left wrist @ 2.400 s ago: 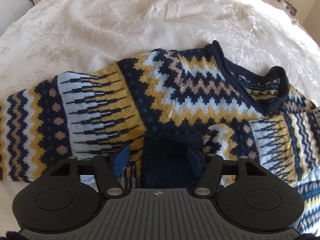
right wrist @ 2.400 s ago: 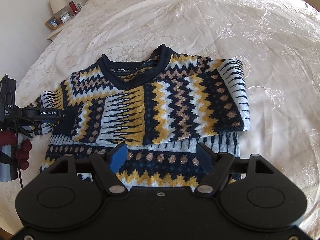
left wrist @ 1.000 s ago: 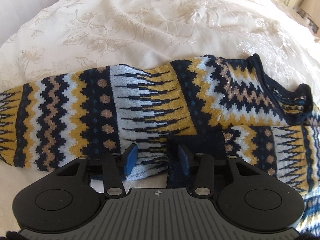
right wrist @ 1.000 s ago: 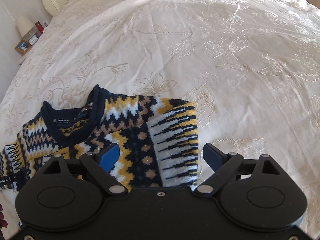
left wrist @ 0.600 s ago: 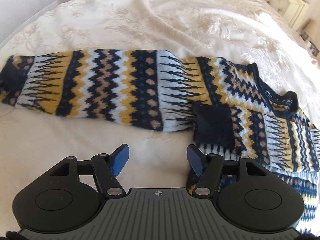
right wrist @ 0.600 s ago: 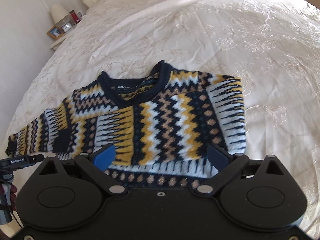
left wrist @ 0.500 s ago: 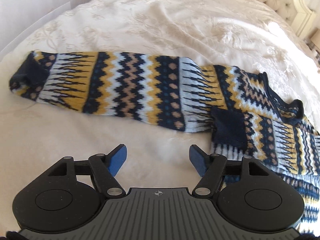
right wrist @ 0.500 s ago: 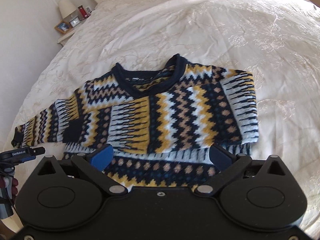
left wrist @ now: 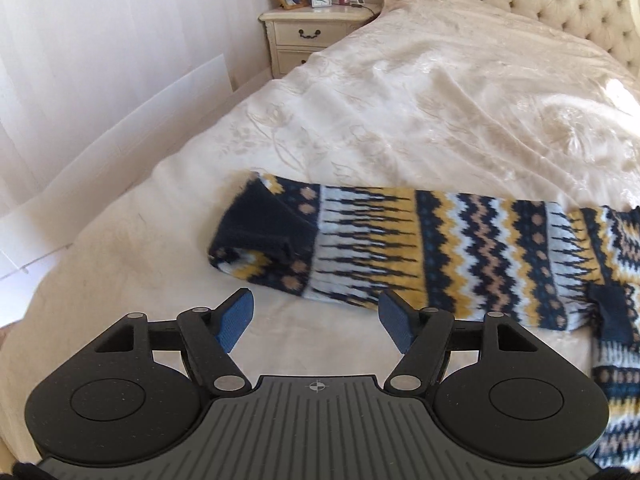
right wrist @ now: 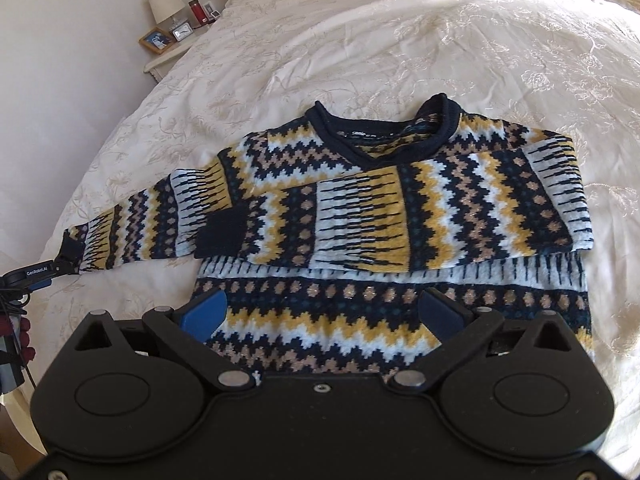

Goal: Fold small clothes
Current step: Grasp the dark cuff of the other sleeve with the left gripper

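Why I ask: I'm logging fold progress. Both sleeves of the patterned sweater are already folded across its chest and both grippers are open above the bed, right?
Not quite. Only one sleeve is folded across the sweater; the other sleeve lies stretched out sideways on the bed, as the right wrist view shows. The left gripper and right gripper are indeed both open.
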